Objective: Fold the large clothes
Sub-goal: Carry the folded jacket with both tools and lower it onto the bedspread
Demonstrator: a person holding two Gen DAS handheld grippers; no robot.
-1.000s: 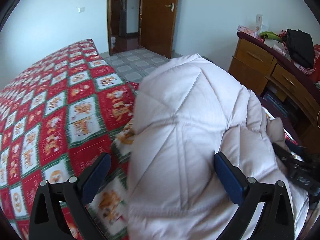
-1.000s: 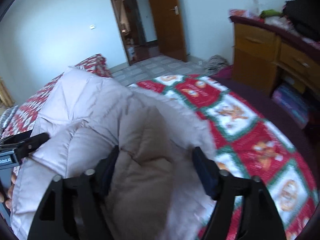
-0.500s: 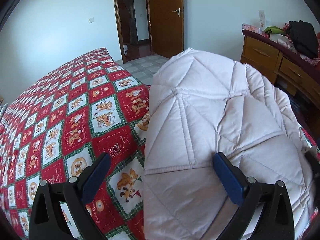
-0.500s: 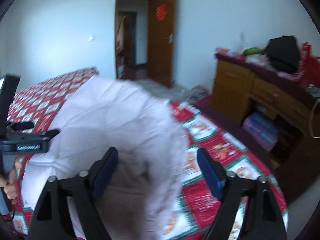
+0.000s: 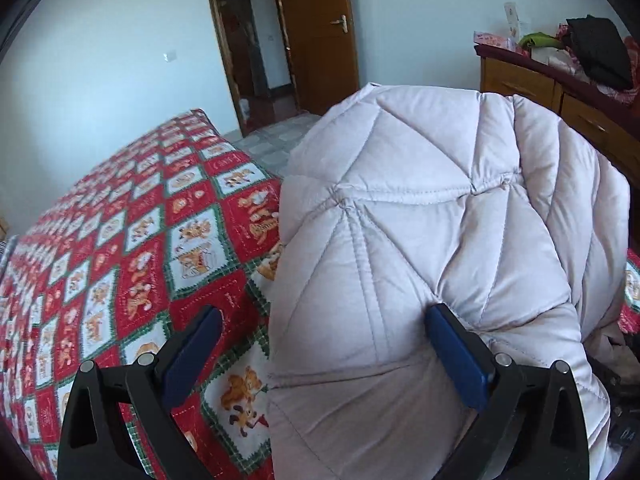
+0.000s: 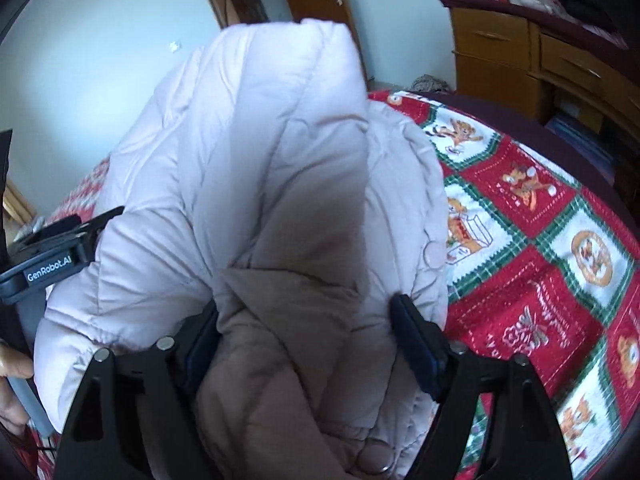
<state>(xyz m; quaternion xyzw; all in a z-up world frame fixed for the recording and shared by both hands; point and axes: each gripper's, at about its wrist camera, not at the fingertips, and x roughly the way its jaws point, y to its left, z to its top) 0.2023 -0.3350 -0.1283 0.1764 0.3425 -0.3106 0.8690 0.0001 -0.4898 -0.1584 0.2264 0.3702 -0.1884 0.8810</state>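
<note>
Mid-fold — both grippers are working a pale pink quilted puffer jacket (image 5: 420, 240) bunched up on the bed with the red-and-green cartoon-print patchwork quilt (image 5: 120, 260).

The left gripper (image 5: 320, 356) is standing wide open — only its right pad is touching the jacket's quilted shell, the left pad is hanging over the quilt, nothing clamped. The right gripper (image 6: 308, 340) is standing wide too, its jaws having just been shifting, with the jacket's beige lining bulging between the pads; whether they are pressing it I cannot tell. Next move, I'd judge: closing on an edge and laying the raised flap flat — bulky padding will be springing back.
</note>
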